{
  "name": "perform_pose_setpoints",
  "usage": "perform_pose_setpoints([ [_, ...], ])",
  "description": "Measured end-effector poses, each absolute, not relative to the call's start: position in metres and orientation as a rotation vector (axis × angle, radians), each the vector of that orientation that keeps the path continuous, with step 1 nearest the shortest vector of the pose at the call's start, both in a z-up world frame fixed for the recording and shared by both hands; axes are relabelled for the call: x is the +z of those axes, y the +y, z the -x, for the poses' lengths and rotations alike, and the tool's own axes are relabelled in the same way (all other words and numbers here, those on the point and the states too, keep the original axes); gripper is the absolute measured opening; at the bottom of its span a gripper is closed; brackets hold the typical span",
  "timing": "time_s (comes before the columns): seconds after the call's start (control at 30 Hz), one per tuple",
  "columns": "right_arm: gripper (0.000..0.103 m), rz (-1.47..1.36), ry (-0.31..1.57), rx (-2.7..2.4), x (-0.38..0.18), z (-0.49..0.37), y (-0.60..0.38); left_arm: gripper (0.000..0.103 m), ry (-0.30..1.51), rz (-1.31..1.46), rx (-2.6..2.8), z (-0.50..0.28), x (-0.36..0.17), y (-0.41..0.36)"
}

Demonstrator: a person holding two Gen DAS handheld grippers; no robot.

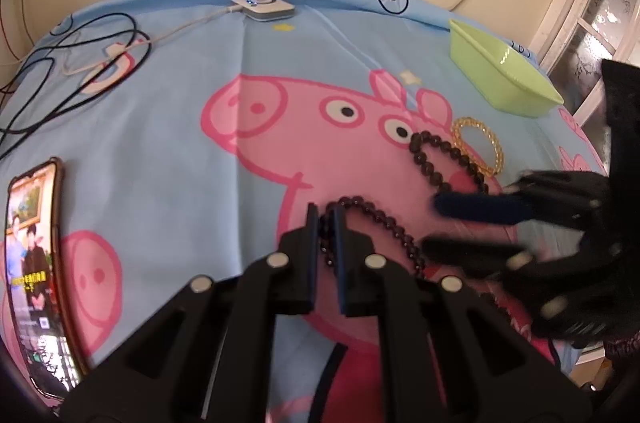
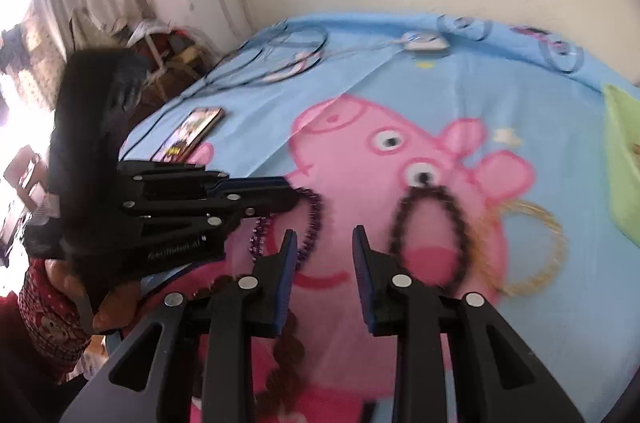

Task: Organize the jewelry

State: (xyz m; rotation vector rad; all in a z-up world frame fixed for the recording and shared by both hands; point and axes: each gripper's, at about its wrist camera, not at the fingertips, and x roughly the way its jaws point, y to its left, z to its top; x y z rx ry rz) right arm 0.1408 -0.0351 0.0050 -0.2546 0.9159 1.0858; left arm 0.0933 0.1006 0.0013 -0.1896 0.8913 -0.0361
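Phone (image 1: 34, 263) screen text too small to read, left gripper (image 2: 294, 201) lettering blurred

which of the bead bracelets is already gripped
The purple bead bracelet, pinched in the left tongs. The dark bracelet and yellow bracelet lie free.

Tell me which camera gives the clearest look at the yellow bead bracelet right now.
The left wrist view: the yellow bead bracelet is sharp there, lying flat on the cloth against the dark bead bracelet, near the green tray. The right wrist view shows it only as a motion-blurred golden ring.
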Motion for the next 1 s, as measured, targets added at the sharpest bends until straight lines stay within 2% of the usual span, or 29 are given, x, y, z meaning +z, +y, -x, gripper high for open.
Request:
perform_pose_setpoints([
  [0.03,0.0,0.309,0.871,1.084,0.004,-0.137,-0.028,0.007,0.888,0.186,-0.034,-0.093,0.001,0.1],
  [0.13,0.0,0.379,0.845,1.051,0.006,-0.141,-0.019,0.007,0.886,0.185,-0.028,-0.092,0.002,0.1],
  [0.3,0.0,0.312,0.775,1.041,0.028,-0.146,-0.039,0.007,0.873,0.243,-0.074,-0.096,0.015,0.095],
  [0.53,0.0,0.188,0.668,0.974,0.078,-0.173,-0.094,0.007,0.795,0.243,-0.211,-0.132,0.066,0.061],
  [0.83,0.0,0.084,0.615,0.765,0.109,-0.246,-0.189,0.007,0.793,0.221,-0.355,-0.232,0.098,-0.019],
  [1.0,0.0,0.019,0.662,0.68,0.1,-0.295,-0.228,0.007,0.8,0.177,-0.357,-0.287,0.103,-0.059],
])
